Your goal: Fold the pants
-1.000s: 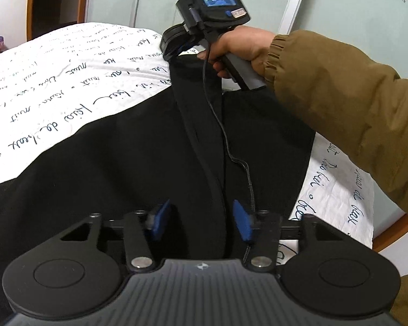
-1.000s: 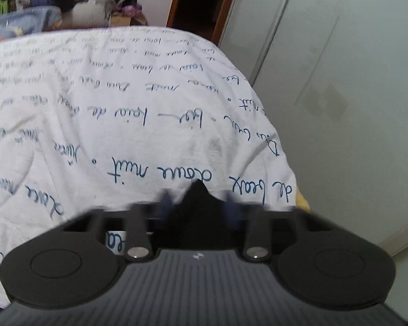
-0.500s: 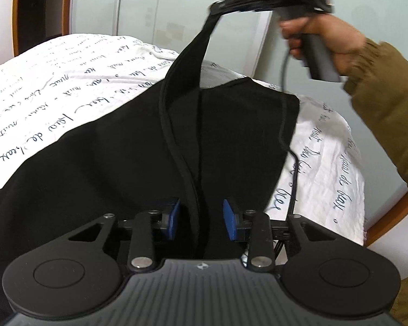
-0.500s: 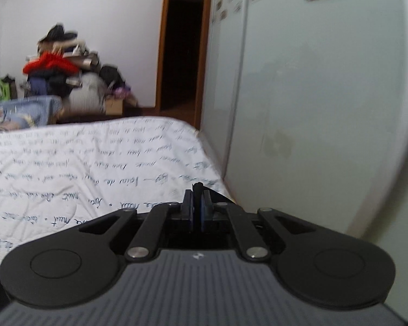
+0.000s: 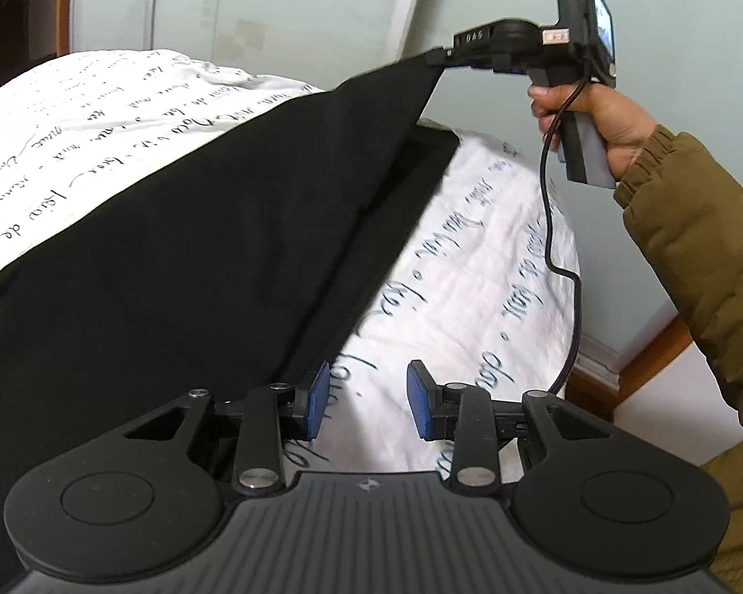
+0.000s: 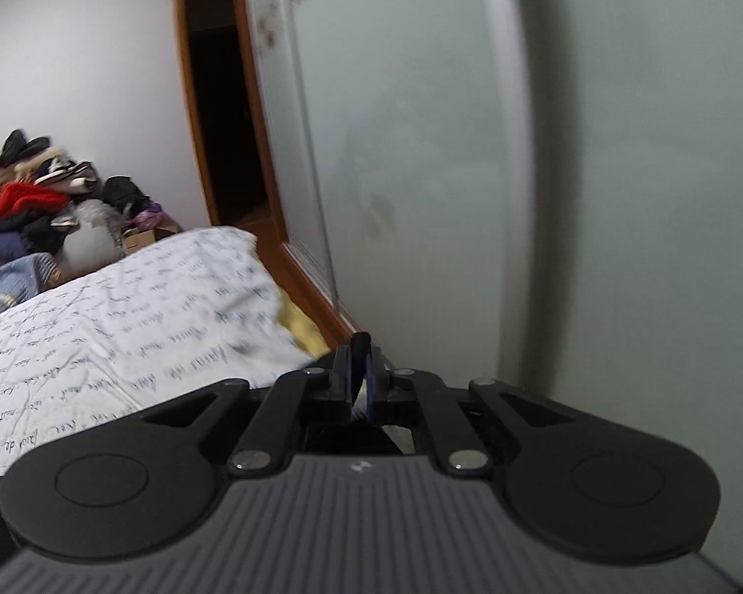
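- Left gripper (image 5: pixel 366 398): jaws part open over the sheet (image 5: pixel 470 267), nothing between them
- Pants (image 5: pixel 173 247) lie black across the bed, just left
- Right gripper (image 5: pixel 438 55) pinches their lifted corner

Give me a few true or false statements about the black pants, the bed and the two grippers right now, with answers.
1. The right gripper is shut on a corner of the black pants. True.
2. The left gripper is clamped on the pants. False: its pads stand apart with only the bedspread seen between them.
3. The pants are folded into a neat square. False: they are spread out, one corner lifted.
4. The bedspread is white with handwriting print. True.
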